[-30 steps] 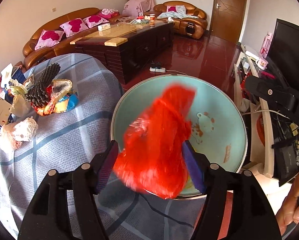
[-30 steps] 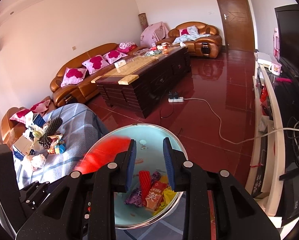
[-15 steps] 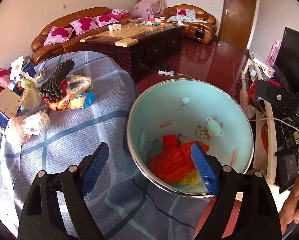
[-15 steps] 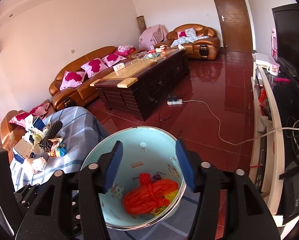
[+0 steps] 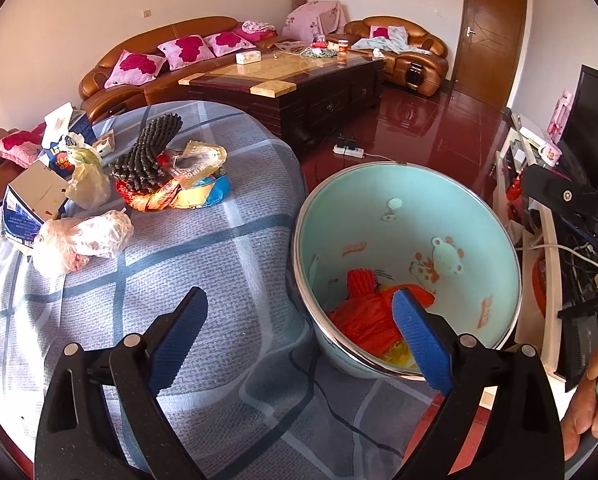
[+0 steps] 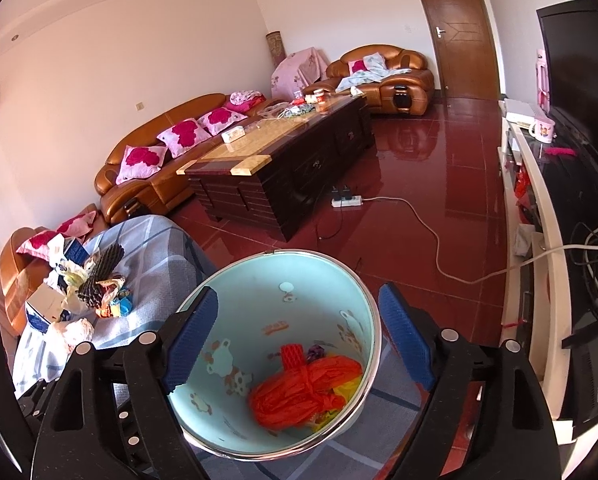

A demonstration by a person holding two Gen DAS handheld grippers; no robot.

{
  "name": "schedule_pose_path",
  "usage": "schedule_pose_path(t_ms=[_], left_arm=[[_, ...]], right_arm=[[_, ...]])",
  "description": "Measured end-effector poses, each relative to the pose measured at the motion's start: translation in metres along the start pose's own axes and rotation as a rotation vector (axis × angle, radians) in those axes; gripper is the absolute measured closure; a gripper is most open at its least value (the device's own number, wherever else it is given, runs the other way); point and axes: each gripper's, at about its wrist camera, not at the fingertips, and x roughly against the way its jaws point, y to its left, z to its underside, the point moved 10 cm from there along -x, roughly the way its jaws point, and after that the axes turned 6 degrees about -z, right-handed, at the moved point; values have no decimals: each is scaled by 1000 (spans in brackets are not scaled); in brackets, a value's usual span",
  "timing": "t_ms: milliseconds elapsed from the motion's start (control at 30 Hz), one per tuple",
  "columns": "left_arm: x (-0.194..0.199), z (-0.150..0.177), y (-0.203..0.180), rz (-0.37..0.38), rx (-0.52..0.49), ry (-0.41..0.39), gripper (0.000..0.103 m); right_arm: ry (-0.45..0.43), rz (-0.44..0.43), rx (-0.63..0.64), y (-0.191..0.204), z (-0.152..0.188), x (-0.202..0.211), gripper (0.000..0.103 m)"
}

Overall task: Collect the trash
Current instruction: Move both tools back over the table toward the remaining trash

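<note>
Trash, here a crumpled orange plastic bag (image 5: 363, 320), lies at the bottom of the round pale-blue bin with a metal rim (image 5: 451, 216), which stands at the right edge of the grey checked cloth-covered table (image 5: 203, 264). Left wrist view: a second ago this bag hung between the blue ribbed pads (image 5: 417, 344) of the left gripper (image 5: 299, 336) above the bin; it has since dropped in, and the jaws are opening wide with nothing between them, so this piece counts as collected. Far left on the cloth the remaining litter is heaped: a black ridged foam sleeve (image 5: 147, 152), shiny yellow-and-blue snack wrappers (image 5: 191, 188), a translucent white plastic bag (image 5: 79, 240) and a white-and-blue cardboard carton (image 5: 27, 200), all soft or crushable and probably next to be gathered. A thin black cable (image 5: 339, 416) trails over the near cloth. Right wrist view: the right gripper (image 6: 299, 336) hovers over the same bin (image 6: 235, 280), its jaws opening and empty; a second ago they stood close together. Below them the orange bag (image 6: 299, 392) rests on a red ribbed foam net (image 6: 293, 354) and yellow wrapping (image 6: 347, 392). The glossy red floor (image 6: 419, 184) lies beyond.
</note>
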Motion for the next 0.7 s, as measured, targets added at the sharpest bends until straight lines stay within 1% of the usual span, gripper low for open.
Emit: schedule_pose_path(t_ms=[100,233,300,433,567,700], left_arm=[[2,1,3,-1,11,-1,8],[5,2,5,-1,10,-6,7],[6,2,5,-6,5,-10,7],[8,3,7,-11,-1,-11,7],[11,6,13,-31,-6,-12,7],[11,10,21,-48,-11,-12,7]], right_arm=[[-27,18,-9,-2,-1,2,18],[-90,79,-20,-9,-5,10,15],[-107,94,-24,-11,-6,12,13],[-92,69,-28,-8,-5,10,13],[-66,61,9,2,-2,7,13],[-50,35,26,11,0,5,13]])
